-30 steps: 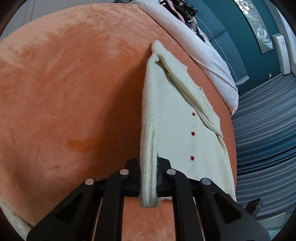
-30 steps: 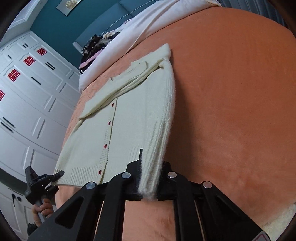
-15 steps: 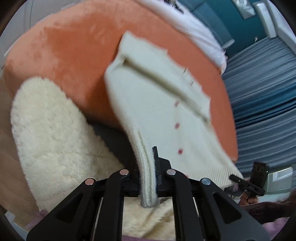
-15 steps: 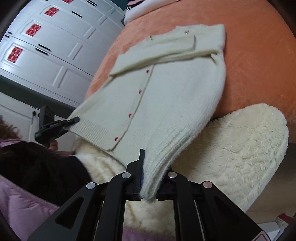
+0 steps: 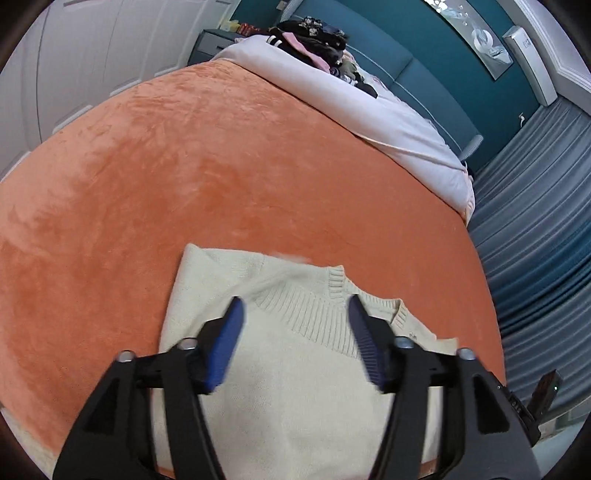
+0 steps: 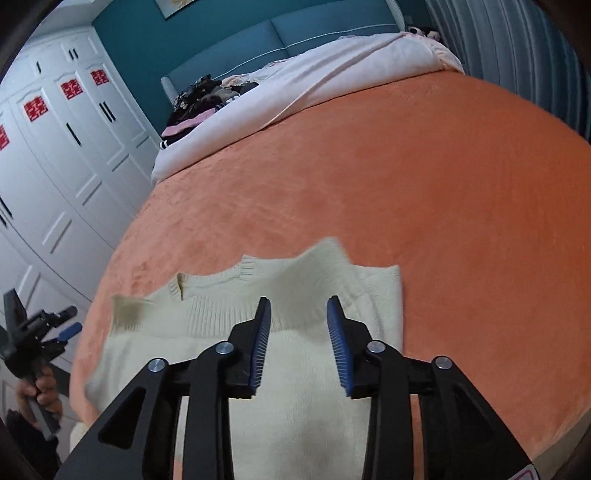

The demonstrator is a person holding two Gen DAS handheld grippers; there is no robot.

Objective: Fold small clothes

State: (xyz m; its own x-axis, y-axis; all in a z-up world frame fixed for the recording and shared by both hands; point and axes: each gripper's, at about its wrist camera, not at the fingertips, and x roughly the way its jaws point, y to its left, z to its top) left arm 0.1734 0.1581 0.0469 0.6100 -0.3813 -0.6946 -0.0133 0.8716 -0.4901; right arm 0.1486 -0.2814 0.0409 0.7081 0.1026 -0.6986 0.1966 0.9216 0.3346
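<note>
A cream knit cardigan (image 5: pixel 295 387) lies folded over on the orange blanket (image 5: pixel 221 166), its ribbed hem band on top across the far part. It also shows in the right wrist view (image 6: pixel 303 417). My left gripper (image 5: pixel 293 314) is open just above the ribbed band and holds nothing. My right gripper (image 6: pixel 298 306) is open over the same band, empty. The left gripper also shows at the left edge of the right wrist view (image 6: pixel 55 325), held in a hand.
A pale pink duvet (image 5: pixel 369 118) and a pile of dark clothes (image 5: pixel 314 33) lie at the head of the bed. White wardrobe doors (image 6: pixel 55 166) stand to one side and grey curtains (image 5: pixel 535 221) to the other. The blanket's front edge is close below the cardigan.
Both grippers were shut on the cardigan's edge and lifted it off the bed's end. Now the cardigan lies folded over on the blanket and both grippers have opened and let go.
</note>
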